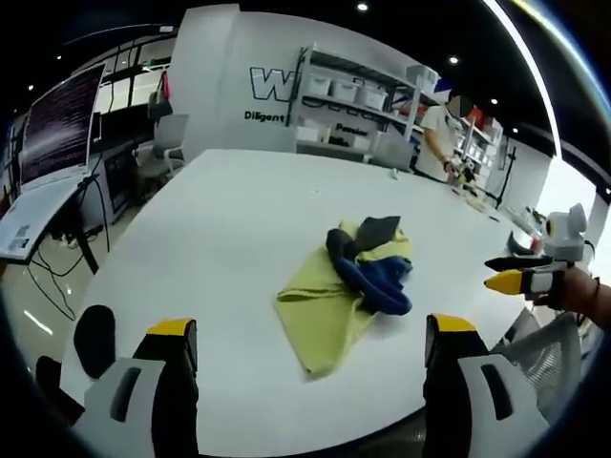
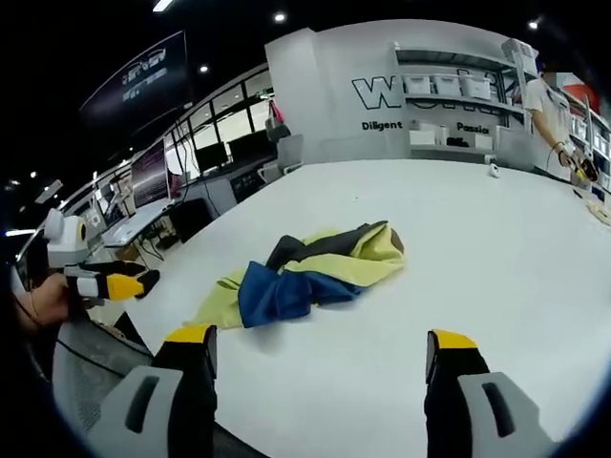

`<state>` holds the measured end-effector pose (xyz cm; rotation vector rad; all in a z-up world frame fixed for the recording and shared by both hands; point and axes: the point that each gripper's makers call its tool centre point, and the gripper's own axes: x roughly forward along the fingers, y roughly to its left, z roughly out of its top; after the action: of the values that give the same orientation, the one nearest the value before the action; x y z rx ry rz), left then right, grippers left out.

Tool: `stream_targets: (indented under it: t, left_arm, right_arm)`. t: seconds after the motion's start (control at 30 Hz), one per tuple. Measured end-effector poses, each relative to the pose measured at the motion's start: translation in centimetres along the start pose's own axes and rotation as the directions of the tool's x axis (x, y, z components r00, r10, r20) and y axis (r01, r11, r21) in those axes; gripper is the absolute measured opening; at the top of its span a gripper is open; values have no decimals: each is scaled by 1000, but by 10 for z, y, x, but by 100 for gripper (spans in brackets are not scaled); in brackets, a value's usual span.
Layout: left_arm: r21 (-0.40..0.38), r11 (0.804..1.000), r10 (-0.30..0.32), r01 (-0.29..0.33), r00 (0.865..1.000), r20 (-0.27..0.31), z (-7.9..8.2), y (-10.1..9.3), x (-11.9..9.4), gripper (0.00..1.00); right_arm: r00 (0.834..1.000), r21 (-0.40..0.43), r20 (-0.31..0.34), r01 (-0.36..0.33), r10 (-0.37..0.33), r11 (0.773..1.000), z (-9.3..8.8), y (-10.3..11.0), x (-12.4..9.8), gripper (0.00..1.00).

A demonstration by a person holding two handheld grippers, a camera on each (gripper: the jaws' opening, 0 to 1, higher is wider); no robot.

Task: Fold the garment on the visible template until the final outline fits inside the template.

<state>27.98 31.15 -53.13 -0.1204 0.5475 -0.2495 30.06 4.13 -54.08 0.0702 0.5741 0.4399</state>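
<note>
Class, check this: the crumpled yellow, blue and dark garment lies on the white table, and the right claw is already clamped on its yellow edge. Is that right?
Not quite. The garment does lie crumpled on the white table, but the right claw is not clamped on it: in the right gripper view its jaws stand wide open, short of the cloth and touching nothing.

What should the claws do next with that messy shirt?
Probably reach both open claws down to the crumpled shirt and spread it flat. It lies bunched in a heap on the white table, and neither claw touches it yet.
</note>
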Motion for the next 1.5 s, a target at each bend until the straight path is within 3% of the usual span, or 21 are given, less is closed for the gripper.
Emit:
stream_targets:
  t: [0.23, 0.43, 0.77, 0.97, 1.1, 1.5]
  left_arm:
    - [0, 1000, 1, -1, 1000, -3, 6, 8, 11, 91]
    - [-1, 999, -36, 36, 999, -16, 10, 7, 27, 88]
    - [8, 999, -50, 50, 998, -28, 19, 6, 52, 84]
    - [17, 998, -52, 53, 998, -44, 15, 8, 64, 82]
    - [25, 999, -39, 40, 998, -51, 13, 12, 72, 73]
    - [55, 997, -56, 61, 994, -95, 2, 9, 103, 62]
  right_arm:
    - [1000, -23, -9, -27, 26, 999, 11, 9, 25, 86]
    - [999, -46, -34, -41, 39, 998, 18, 15, 48, 84]
    - [995, -9, -56, -77, 77, 997, 25, 25, 78, 81]
    - [992, -14, -82, -93, 91, 996, 19, 33, 93, 75]
    - [989, -49, -115, -101, 95, 994, 10, 39, 103, 71]
    - [981, -81, -160, -127, 113, 989, -3, 46, 121, 56]
